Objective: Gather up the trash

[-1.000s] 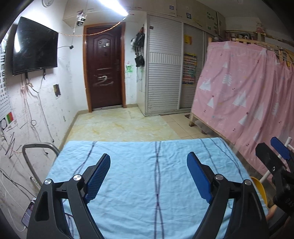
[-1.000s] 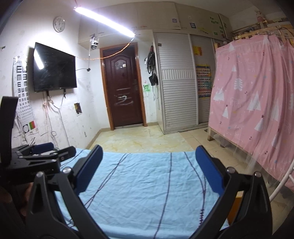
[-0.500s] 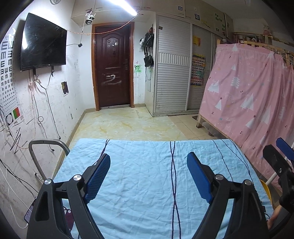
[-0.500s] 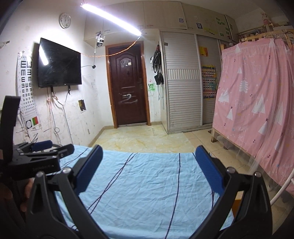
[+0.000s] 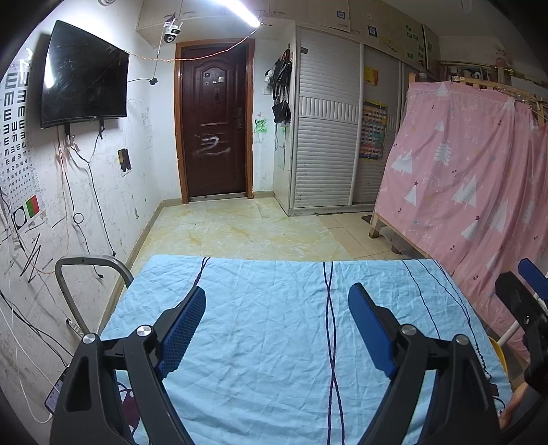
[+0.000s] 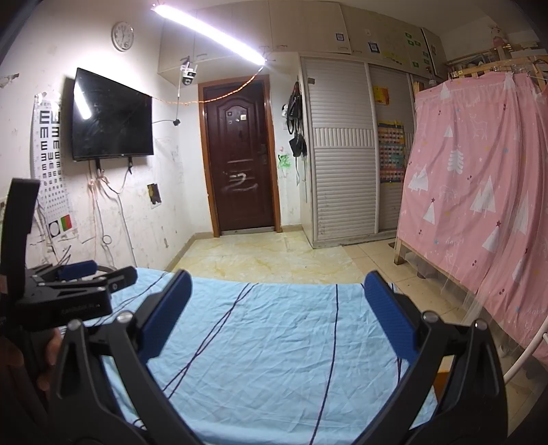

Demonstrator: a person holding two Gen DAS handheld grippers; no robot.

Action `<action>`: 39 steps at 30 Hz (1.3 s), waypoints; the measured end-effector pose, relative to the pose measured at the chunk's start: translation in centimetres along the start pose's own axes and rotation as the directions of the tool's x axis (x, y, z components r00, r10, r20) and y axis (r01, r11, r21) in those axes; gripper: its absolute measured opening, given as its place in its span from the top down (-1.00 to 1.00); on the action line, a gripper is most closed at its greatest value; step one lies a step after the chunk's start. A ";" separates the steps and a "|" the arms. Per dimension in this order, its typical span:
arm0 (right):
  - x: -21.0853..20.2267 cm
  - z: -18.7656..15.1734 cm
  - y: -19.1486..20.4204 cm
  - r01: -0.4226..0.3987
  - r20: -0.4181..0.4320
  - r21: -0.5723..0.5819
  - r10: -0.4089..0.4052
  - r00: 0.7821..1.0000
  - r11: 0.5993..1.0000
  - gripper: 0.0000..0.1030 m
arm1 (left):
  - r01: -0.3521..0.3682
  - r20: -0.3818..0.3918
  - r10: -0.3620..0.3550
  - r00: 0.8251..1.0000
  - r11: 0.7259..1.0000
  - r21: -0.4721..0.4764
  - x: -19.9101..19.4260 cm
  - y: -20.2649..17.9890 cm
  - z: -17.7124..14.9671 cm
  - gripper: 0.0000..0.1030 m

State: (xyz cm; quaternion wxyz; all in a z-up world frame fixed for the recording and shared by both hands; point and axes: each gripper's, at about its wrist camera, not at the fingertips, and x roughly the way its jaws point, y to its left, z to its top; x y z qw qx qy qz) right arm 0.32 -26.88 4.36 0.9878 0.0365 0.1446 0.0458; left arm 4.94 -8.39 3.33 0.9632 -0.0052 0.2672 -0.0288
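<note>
Left gripper [image 5: 277, 318] and right gripper [image 6: 277, 304] both stand wide open and empty over the blue cloth [image 5: 274, 342]. No trash visible; collection apparently not begun.

Two grippers: the left gripper [image 5: 276, 309] and the right gripper [image 6: 277, 296], each with two blue pads. One blue cloth [image 5: 274, 325] with dark stripes. One door [image 6: 239, 157]. One TV [image 6: 111, 118]. One clock [image 6: 122, 31]. One eye chart [image 6: 51, 164]. One pink curtain [image 6: 479, 191]. One ceiling light [image 6: 209, 36]. One camera [image 6: 189, 73].
</note>
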 end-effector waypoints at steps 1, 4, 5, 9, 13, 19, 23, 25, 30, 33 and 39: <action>0.0 0.0 0.0 0.000 -0.001 0.000 0.000 1.000 1.000 -0.88 | -0.001 -0.001 0.001 1.000 1.000 -0.001 0.0 0.0 0.0 -0.49; 0.1 -0.1 0.1 -0.001 -0.002 -0.001 0.001 1.000 1.000 -0.88 | -0.003 -0.004 0.003 1.000 1.000 -0.002 0.2 0.2 -0.1 -0.49; 0.1 -0.1 0.1 -0.002 -0.003 -0.001 0.002 1.000 1.000 -0.88 | -0.004 -0.004 0.004 1.000 1.000 -0.003 0.2 0.3 -0.1 -0.49; 0.2 -0.1 0.2 -0.001 -0.003 -0.002 0.001 1.000 1.000 -0.88 | -0.005 -0.006 0.005 1.000 1.000 -0.006 0.2 0.4 -0.1 -0.49; 0.2 -0.1 0.2 -0.001 -0.004 -0.002 0.001 1.000 1.000 -0.88 | -0.006 -0.006 0.006 1.000 1.000 -0.006 0.2 0.4 -0.1 -0.49; 0.2 -0.1 0.3 -0.001 -0.003 -0.003 0.001 1.000 1.000 -0.88 | -0.004 -0.007 0.004 1.000 1.000 -0.008 0.2 0.4 -0.1 -0.49; 0.3 -0.2 0.2 -0.002 -0.005 -0.004 0.002 1.000 1.000 -0.88 | -0.003 -0.012 0.003 1.000 1.000 -0.012 0.3 0.6 -0.2 -0.49; 0.3 -0.2 0.2 -0.002 -0.005 -0.004 0.002 1.000 1.000 -0.88 | -0.007 -0.012 0.006 1.000 1.000 -0.013 0.3 0.7 -0.2 -0.49; 0.3 -0.2 0.2 -0.002 -0.006 -0.005 0.002 1.000 1.000 -0.88 | -0.010 -0.013 0.010 1.000 1.000 -0.019 0.4 0.9 -0.3 -0.49; 0.3 -0.2 0.2 -0.002 -0.008 -0.006 0.002 1.000 1.000 -0.88 | -0.010 -0.020 0.009 1.000 1.000 -0.024 0.5 1.0 -0.3 -0.49; 0.8 -1.1 0.0 0.001 -0.019 -0.005 -0.001 1.000 1.000 -0.88 | -0.009 -0.036 0.007 0.999 0.999 -0.035 0.9 1.5 -0.4 -0.49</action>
